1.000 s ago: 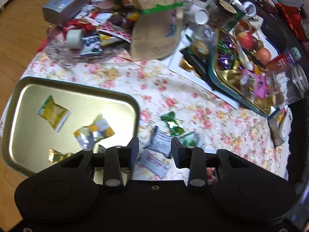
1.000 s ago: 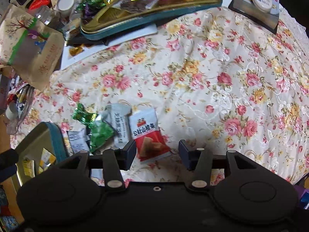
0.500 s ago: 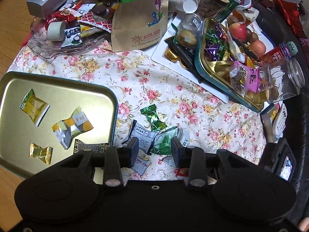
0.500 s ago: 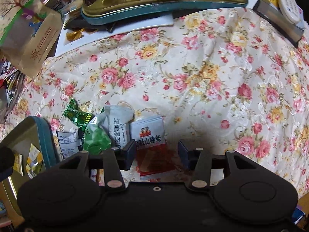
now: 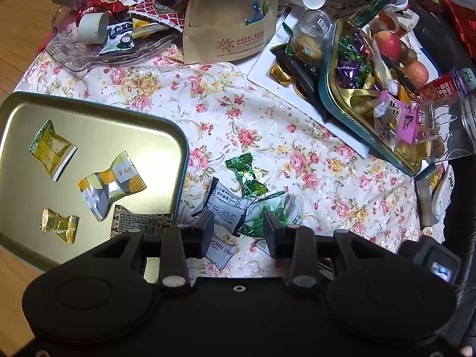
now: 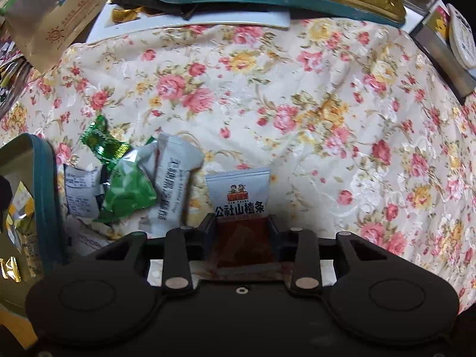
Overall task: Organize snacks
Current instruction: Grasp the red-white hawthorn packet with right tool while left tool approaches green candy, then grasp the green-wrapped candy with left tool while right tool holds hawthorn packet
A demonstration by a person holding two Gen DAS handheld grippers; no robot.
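A gold tray (image 5: pixel 89 125) at the left holds several wrapped snacks, such as a yellow packet (image 5: pixel 52 150) and a silver-orange candy (image 5: pixel 111 184). Loose snacks lie on the floral cloth beside it: a green candy (image 5: pixel 247 175), a white packet (image 5: pixel 229 203) and a green-white packet (image 5: pixel 267 217). My left gripper (image 5: pixel 238 232) is open and empty above this pile. My right gripper (image 6: pixel 242 232) has its fingers on both sides of a red-white snack packet (image 6: pixel 239 196) that lies on the cloth; the jaws are wide and not closed on it. The tray edge (image 6: pixel 47 193) shows at the left.
A brown paper bag (image 5: pixel 229 20), a glass dish of snacks (image 5: pixel 113 29), a white tray (image 5: pixel 297 89) and a teal-rimmed tin of sweets (image 5: pixel 366 95) crowd the far side. A remote on a box (image 6: pixel 458 38) lies at the right. The other gripper's camera (image 5: pixel 437 263) shows at lower right.
My right gripper has moved forward and down so the red-white packet now lies between its fingers. My left gripper has pulled back and to the right from the tray.
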